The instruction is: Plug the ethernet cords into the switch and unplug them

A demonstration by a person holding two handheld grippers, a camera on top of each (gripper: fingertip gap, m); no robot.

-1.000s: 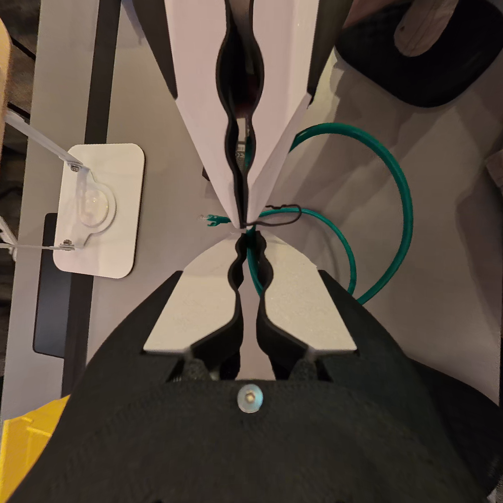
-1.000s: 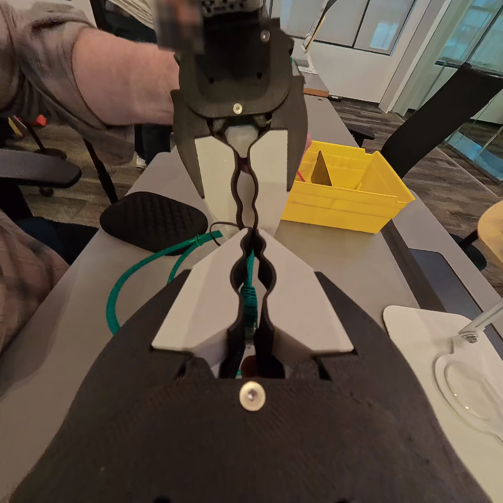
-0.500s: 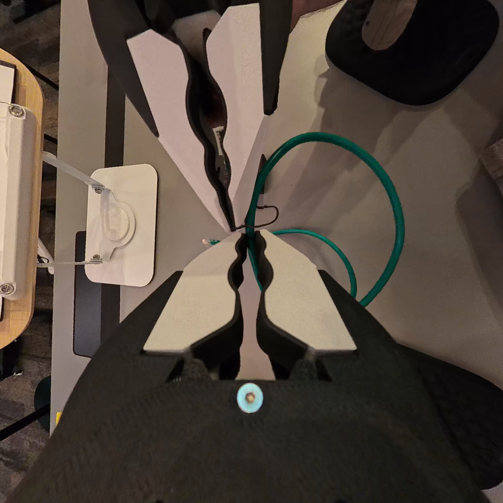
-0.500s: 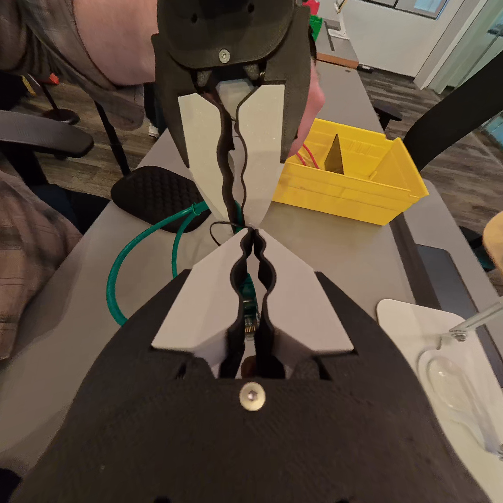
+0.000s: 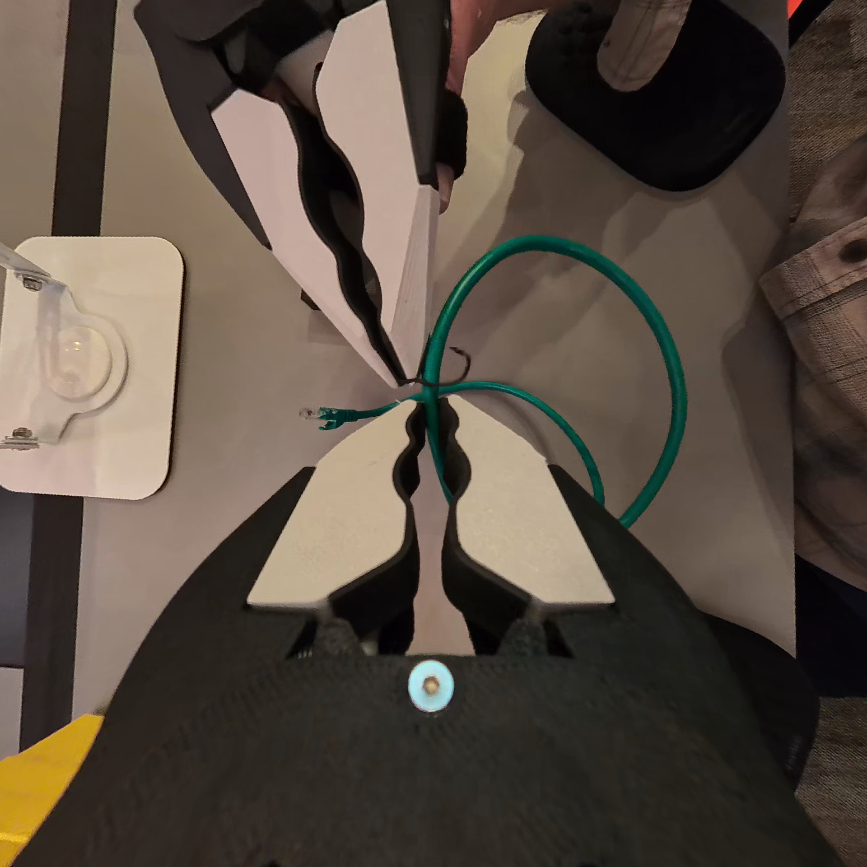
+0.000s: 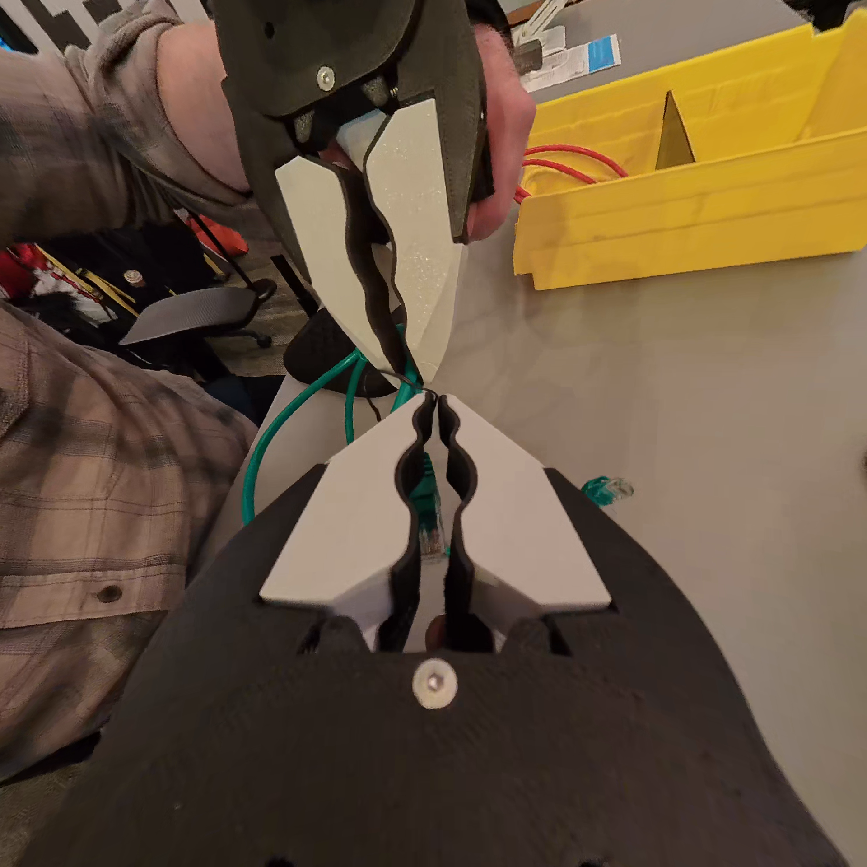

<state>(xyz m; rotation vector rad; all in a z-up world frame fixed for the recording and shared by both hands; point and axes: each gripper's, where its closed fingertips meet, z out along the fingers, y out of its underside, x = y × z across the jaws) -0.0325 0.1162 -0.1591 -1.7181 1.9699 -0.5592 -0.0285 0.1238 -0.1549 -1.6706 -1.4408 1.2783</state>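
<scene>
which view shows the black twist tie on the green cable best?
Left wrist view: the black twist tie shows whole against the pale table, looped around the green cable. Right wrist view shows only a thin dark strand between the gripper tips.

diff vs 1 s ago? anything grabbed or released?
The right gripper swung sideways: in the left wrist view it came straight down from the top before, now it leans in from the upper left. The free plug of the green ethernet cord shows more fully. Nothing grabbed or released: the left gripper stays shut on the cord, the right stays shut at the black twist tie, tips nearly meeting.
</scene>
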